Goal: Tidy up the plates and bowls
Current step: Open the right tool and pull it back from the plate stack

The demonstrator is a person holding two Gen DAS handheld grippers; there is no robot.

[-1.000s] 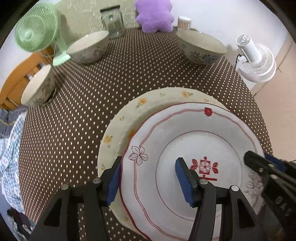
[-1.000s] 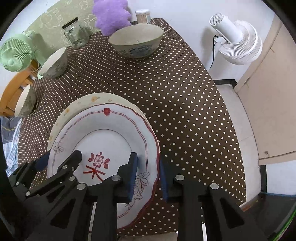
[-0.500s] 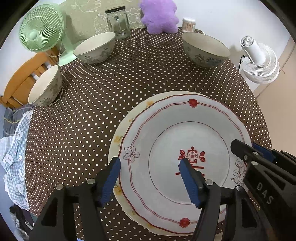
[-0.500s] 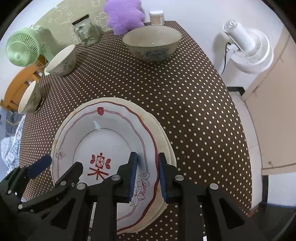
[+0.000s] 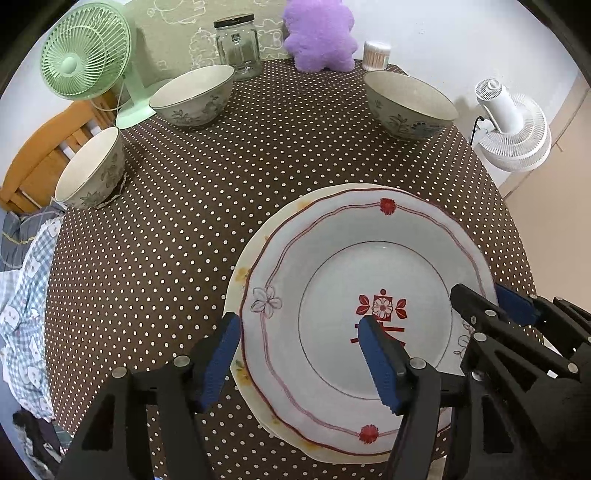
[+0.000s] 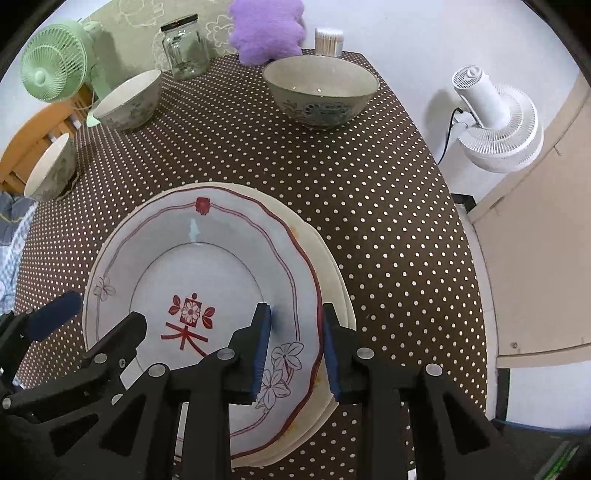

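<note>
Taking the red-trimmed plate point(image 5: 369, 314) as the landmark: it lies on top of a cream plate with yellow flowers point(image 5: 240, 277), whose rim peeks out along its left and near edges, at the near side of the brown polka-dot tablecloth point(image 5: 184, 221).

Well off to its far left sits a small floral bowl point(image 5: 90, 170) at the table's edge, with a green desk fan point(image 5: 86, 61) behind it. Another floral bowl point(image 5: 192, 96) stands farther back and left of the plate, a glass jar point(image 5: 236, 46) beyond that. Behind the plate are a purple plush toy point(image 5: 321, 35) and a tub of cotton swabs point(image 5: 376, 55). A larger bowl point(image 5: 408, 105) stands at its far right; off the table beyond it is a white floor fan point(image 5: 513, 129).

The left gripper point(image 5: 301, 360) straddles the plate's left rim, jaws spread and unclenched, pads clear of the china. The right gripper point(image 6: 295, 350) straddles the right rim; its jaws have just been opening, and both pads now stand off the rim between them.
</note>
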